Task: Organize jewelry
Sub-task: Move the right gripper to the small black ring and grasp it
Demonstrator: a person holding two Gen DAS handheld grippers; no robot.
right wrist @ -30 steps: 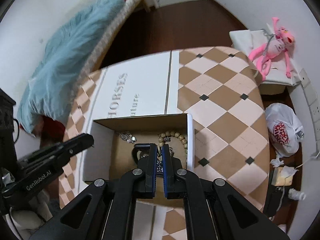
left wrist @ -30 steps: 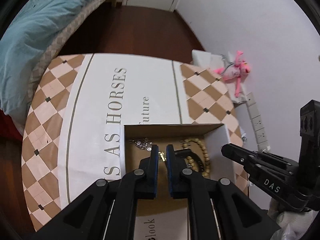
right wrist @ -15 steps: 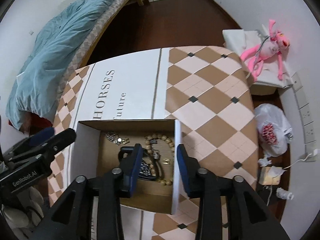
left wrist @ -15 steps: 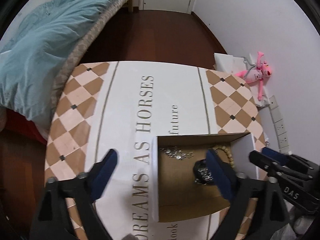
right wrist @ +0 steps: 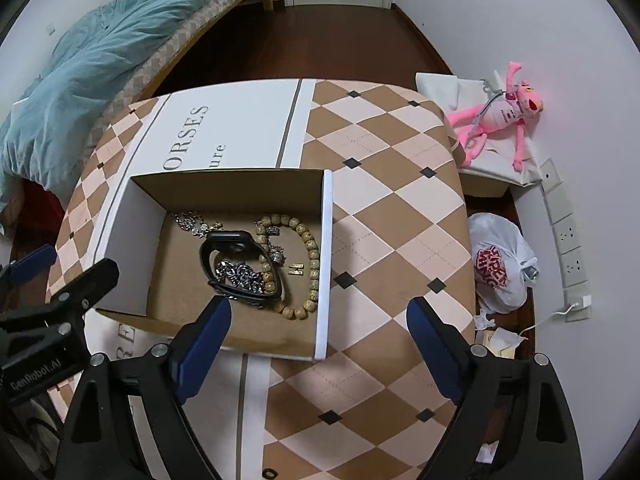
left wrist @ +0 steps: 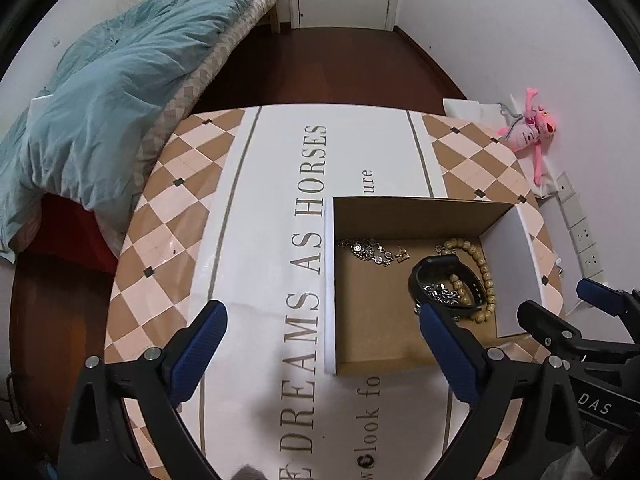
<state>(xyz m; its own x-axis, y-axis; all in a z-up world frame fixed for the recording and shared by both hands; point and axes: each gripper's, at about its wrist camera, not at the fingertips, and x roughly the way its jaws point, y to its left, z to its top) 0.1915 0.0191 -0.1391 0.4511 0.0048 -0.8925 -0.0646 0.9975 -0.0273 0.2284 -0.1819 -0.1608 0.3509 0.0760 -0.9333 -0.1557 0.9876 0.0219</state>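
Note:
An open cardboard box [left wrist: 408,206] [right wrist: 326,264] sits on the patterned table. Inside lie a black watch band [left wrist: 444,270] [right wrist: 224,242], a wooden bead bracelet [left wrist: 482,268] [right wrist: 308,248], a silver chain [left wrist: 366,250] [right wrist: 240,274] and small gold charms [right wrist: 296,269]. My left gripper [left wrist: 322,320] is wide open and empty, above the table near the box's left front corner. My right gripper [right wrist: 318,312] is wide open and empty, above the box's front right edge. Each gripper shows at the edge of the other's view.
The table [left wrist: 192,184] [right wrist: 392,216] has a checked cloth with a white printed strip. A bed with a teal duvet [left wrist: 100,92] stands at the left. A pink plush toy [right wrist: 500,120], a white plastic bag [right wrist: 498,272] and wall sockets [right wrist: 564,224] lie at the right.
Both grippers went from shut inside the box to wide open and pulled back and up. The jewelry they held now lies in the box.

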